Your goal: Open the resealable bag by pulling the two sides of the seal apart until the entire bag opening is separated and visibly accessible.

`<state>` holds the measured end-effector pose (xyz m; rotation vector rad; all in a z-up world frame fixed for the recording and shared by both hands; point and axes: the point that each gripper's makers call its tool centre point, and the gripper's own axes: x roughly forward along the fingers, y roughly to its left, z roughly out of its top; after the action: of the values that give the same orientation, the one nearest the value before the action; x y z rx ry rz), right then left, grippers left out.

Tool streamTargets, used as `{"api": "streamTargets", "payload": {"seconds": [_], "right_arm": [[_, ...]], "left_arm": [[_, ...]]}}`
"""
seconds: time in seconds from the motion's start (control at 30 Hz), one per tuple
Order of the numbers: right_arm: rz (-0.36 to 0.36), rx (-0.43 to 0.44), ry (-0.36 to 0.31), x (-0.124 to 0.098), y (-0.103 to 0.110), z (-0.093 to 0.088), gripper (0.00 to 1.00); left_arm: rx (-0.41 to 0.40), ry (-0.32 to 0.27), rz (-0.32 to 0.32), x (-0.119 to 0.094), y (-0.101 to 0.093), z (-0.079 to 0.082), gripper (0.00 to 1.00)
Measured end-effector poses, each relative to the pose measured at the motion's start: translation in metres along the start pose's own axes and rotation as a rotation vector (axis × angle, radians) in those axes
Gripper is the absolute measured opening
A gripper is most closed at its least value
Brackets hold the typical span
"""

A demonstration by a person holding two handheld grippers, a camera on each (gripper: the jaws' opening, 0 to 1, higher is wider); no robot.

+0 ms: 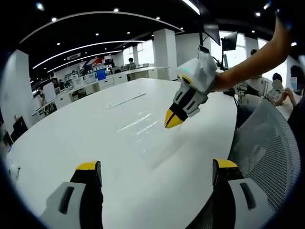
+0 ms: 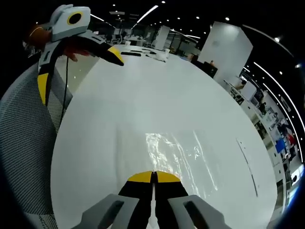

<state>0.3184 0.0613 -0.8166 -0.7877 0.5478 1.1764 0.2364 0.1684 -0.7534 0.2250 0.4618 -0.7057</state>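
In the left gripper view, the left gripper [image 1: 157, 174] rises from the bottom of the frame with its yellow-tipped jaws spread wide and nothing between them. The clear resealable bag [image 1: 143, 125] lies flat on the white tabletop [image 1: 71, 133], at the centre of the frame. The right gripper [image 1: 173, 119] comes from the upper right, its jaws pressed together just above the bag; whether they pinch it I cannot tell.

In the right gripper view, the right gripper [image 2: 153, 177] stands at the bottom centre, jaws pressed together at the near edge of the bag [image 2: 183, 155]. The left gripper [image 2: 78, 67] is in the upper left, jaws spread. A grey mesh chair [image 2: 26, 143] is at the left.
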Motion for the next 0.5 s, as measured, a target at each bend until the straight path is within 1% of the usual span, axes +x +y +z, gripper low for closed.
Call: {"api": "streamTargets", "payload": {"seconds": [0.1, 0.23, 0.4, 0.5], "right_arm": [[-0.007, 0.031, -0.01, 0.0, 0.002, -0.001, 0.0], [-0.015, 0.052, 0.003, -0.001, 0.008, -0.007, 0.03], [-0.012, 0.141, -0.031, -0.004, 0.017, -0.007, 0.05], [-0.016, 0.148, -0.035, -0.007, 0.022, -0.006, 0.06]], "left_arm": [[-0.015, 0.015, -0.001, 0.002, 0.001, -0.005, 0.94], [-0.025, 0.023, -0.003, 0.004, 0.0, -0.008, 0.95], [-0.03, 0.029, -0.009, 0.004, -0.001, -0.009, 0.94], [-0.035, 0.035, -0.012, 0.005, -0.001, -0.011, 0.94]]}}
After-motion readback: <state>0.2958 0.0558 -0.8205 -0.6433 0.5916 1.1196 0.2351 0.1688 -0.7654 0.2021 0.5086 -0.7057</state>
